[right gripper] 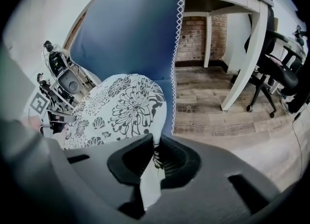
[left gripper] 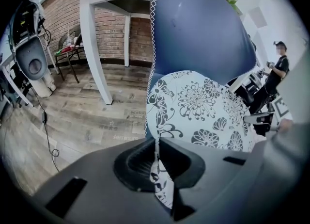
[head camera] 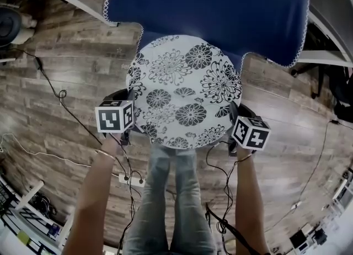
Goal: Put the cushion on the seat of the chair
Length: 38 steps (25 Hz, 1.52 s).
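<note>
A round white cushion (head camera: 185, 91) with a dark flower print hangs between my two grippers, just in front of the blue chair (head camera: 209, 5). My left gripper (head camera: 133, 100) is shut on the cushion's left rim, and the right gripper (head camera: 232, 111) is shut on its right rim. In the left gripper view the cushion's (left gripper: 203, 106) edge fabric runs down between the closed jaws (left gripper: 157, 143), with the chair back (left gripper: 198, 29) behind. The right gripper view shows the same pinch (right gripper: 157, 145) on the cushion (right gripper: 121, 106) before the chair back (right gripper: 126, 29). The cushion hides the seat.
The floor is wood planks with cables (head camera: 55, 91) and a power strip (head camera: 129, 179) near my legs (head camera: 171, 204). A white table's legs (left gripper: 94, 48) stand behind the chair. An office chair (right gripper: 276, 72) is at the right, and a person (left gripper: 276, 72) stands further back.
</note>
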Available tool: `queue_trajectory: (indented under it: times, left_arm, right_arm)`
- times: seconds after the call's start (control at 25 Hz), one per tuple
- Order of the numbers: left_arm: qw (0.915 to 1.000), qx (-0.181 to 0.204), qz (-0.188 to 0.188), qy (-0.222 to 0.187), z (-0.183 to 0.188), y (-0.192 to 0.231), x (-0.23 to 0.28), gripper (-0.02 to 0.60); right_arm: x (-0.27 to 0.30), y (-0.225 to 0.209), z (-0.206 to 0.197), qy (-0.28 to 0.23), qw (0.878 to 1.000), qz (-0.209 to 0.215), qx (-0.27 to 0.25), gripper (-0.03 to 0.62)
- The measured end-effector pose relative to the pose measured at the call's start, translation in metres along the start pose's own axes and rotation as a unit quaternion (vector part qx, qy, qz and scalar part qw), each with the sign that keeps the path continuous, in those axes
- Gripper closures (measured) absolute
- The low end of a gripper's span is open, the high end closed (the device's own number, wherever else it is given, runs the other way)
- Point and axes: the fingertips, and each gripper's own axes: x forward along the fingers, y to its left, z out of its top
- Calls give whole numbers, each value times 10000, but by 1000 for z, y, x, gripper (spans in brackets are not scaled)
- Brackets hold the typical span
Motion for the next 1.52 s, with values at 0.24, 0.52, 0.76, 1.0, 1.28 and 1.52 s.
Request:
queue_trajectory:
  times: [0.24,0.52,0.76,1.0,1.28,1.52]
  left_arm:
    - [10000,16,92,25,0,3,4,562]
    - [9999,-155,-7,19,-5,6,9,525]
    - [9995,-317,-17,25,-8,10,11,480]
    - [9992,-392,-74,-96,-8,18,8,423]
    - [9971,-632,-266,-334,-6,23,-3,354]
    - [9948,-635,-106,-794,11,25,-32,342]
  right_arm:
    - [6,-5,-5,20,9999,-141,-24,543]
    - [11,-13,-9,52,9996,-270,77,511]
    - [11,-17,-9,75,9995,-305,101,485]
    - [9,-18,-9,47,9995,-284,159,456]
    - [2,-23,-8,-112,9991,-269,324,384]
    - [-18,-14,0,-374,9986,-83,364,362]
